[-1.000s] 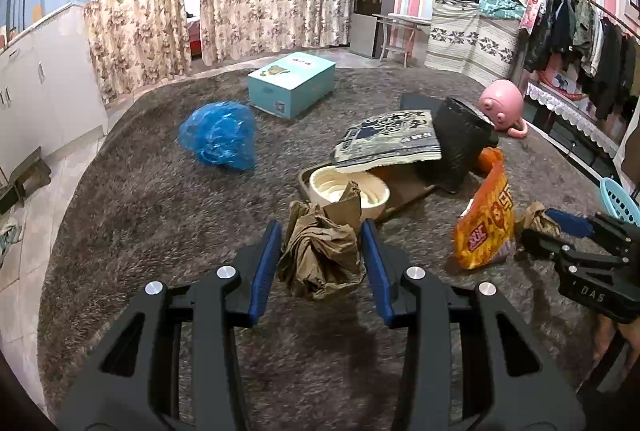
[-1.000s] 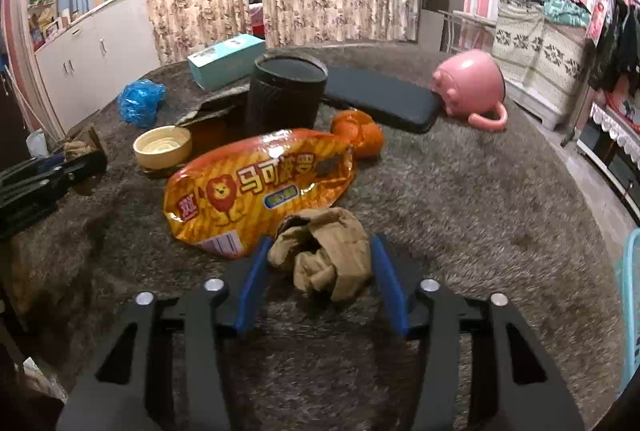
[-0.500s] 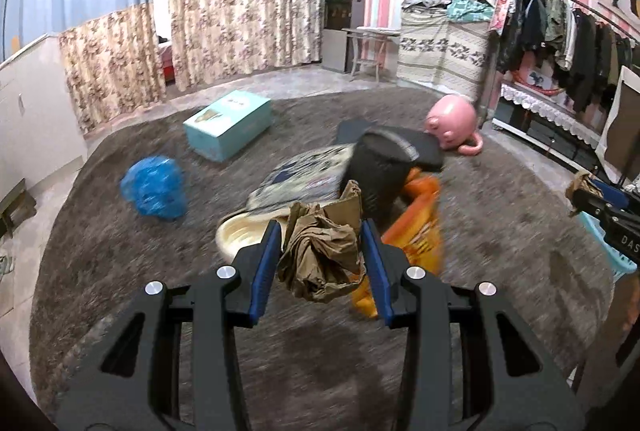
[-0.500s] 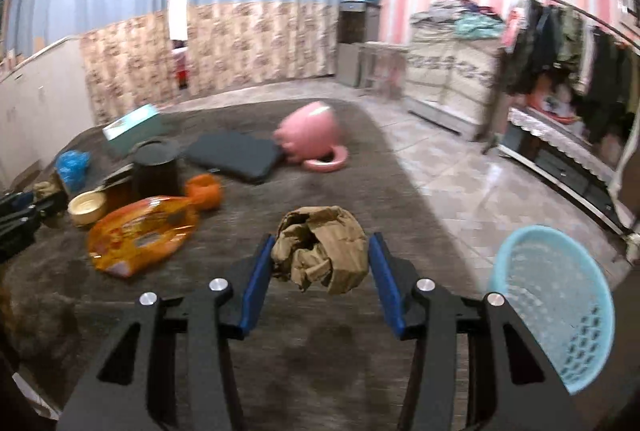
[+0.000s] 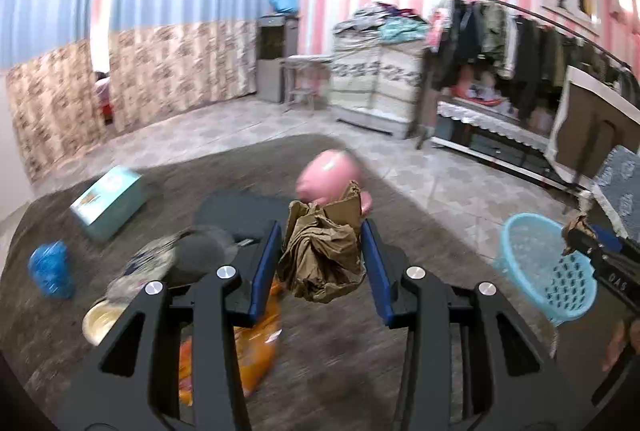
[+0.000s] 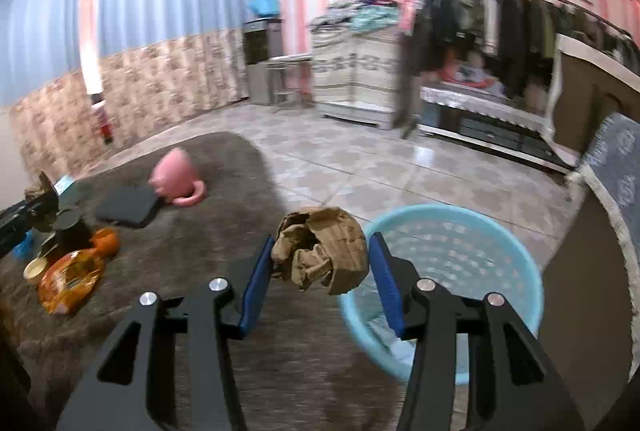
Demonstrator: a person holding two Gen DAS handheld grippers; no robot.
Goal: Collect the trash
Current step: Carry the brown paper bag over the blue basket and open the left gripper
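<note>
Your right gripper [image 6: 318, 267], clamped on a crumpled paper wad [image 6: 320, 255], has swung from the rug litter to the blue basket [image 6: 480, 231] just right of it, so dropping comes next.

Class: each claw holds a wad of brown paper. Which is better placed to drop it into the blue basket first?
Likely the right claw: its paper wad hangs by the basket rim. The left claw looks farther off.
</note>
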